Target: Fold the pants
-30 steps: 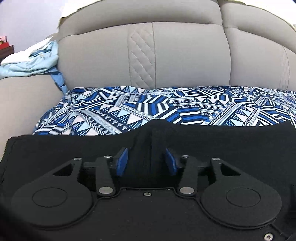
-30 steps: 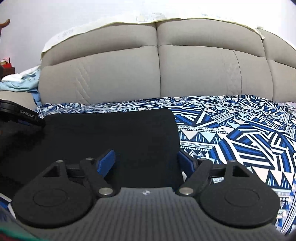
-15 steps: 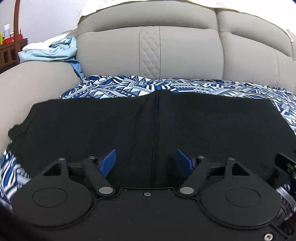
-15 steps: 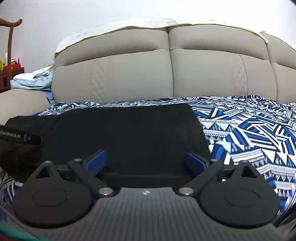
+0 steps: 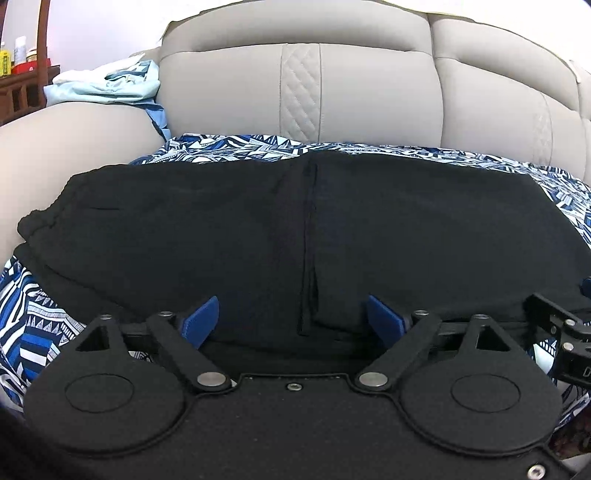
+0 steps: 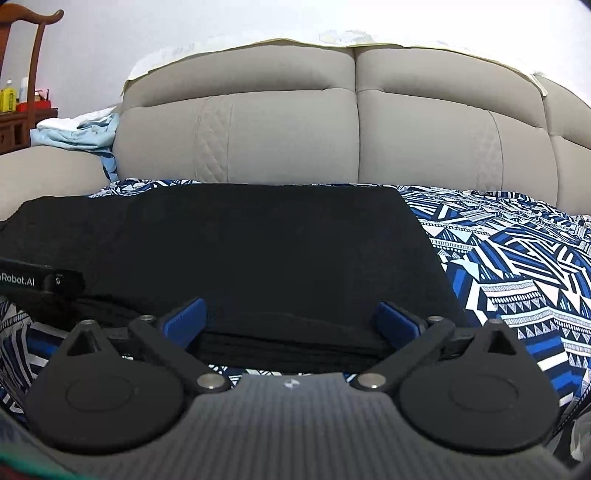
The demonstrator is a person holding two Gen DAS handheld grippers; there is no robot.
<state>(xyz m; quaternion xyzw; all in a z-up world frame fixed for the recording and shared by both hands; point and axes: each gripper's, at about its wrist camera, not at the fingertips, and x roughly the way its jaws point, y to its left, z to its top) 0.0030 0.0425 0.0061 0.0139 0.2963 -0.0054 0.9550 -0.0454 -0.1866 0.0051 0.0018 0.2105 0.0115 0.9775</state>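
Left wrist: black pants (image 5: 295, 229) lie flat, folded.

A beige sofa (image 6: 295, 122) fills the view — padded back cushions, a quilted strip, a rounded armrest (image 5: 74, 140) at left. A blue-and-white patterned cover (image 6: 517, 266) drapes the seat. Pale blue clothes (image 5: 107, 86) lie on the armrest. Behind — a white wall (image 6: 184, 22) and a dark wooden shelf (image 6: 22, 125) with bottles.
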